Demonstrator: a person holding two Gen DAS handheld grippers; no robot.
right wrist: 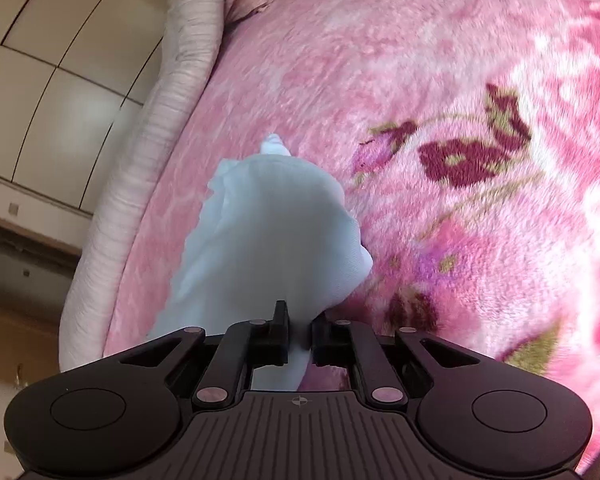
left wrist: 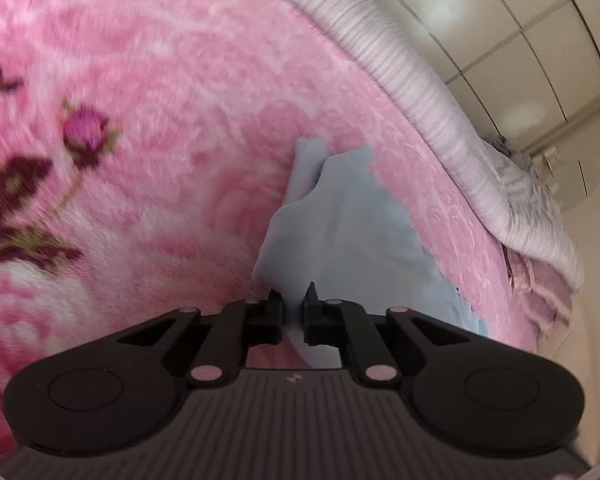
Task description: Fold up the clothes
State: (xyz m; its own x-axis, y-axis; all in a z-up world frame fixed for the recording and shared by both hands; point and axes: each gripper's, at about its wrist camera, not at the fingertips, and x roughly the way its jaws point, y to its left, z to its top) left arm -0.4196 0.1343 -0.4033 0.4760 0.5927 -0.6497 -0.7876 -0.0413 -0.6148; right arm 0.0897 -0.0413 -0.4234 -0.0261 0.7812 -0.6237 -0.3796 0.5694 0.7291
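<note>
Both grippers are pinching the same pale blue cloth (left wrist: 340, 220) on the pink bed (left wrist: 160, 80). The left gripper (left wrist: 294, 312) is pressing its jaws together on a fold of the cloth, which is running away from it, long axis pointing up the bed toward the ribbed border (left wrist: 420, 92). The right gripper (right wrist: 300, 336) is doing likewise, its jaws closing on the near edge while the rest is bunching ahead in a rumpled heap. Neither hand is nearer; each is holding 1 near corner. The bed edge is lying close on the outer side of the cloth in both views, with the wardrobe (right wrist: 60, 60) beyond. Open blanket is lying ahead and inward, which looks like the safer room for carrying the fold forward.
</note>
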